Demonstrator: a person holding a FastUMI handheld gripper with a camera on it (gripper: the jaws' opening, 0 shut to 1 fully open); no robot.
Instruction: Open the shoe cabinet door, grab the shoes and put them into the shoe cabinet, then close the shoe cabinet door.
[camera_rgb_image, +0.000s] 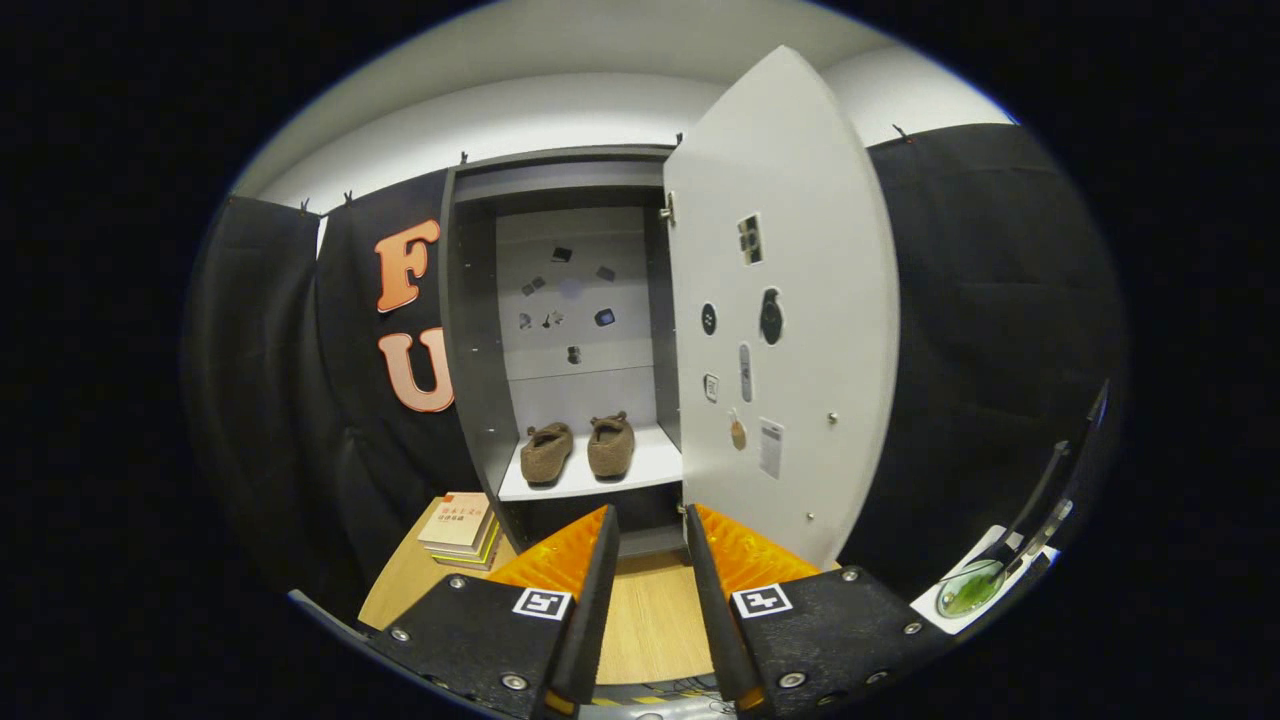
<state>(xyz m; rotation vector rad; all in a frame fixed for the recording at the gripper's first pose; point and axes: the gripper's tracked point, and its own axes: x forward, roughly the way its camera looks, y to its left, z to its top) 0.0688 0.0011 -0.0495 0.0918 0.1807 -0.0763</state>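
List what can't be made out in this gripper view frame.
- Small stickers on the cabinet's back panel: too small to tell what they are.
- Space under the shelf holding the shoes: dark, partly behind the open, empty gripper.
- Cover of the top book in the stack: too small.
- Door outer face: turned away.
- Green-tinted round object beside the right finger: distorted, unidentifiable.

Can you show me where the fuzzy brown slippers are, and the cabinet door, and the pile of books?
brown slippers (578, 450): gripper view, inner edge of the left slipper on the shelf.
cabinet door (800, 250): gripper view, bare inside face of the open door.
pile of books (460, 520): gripper view, top book's cover.
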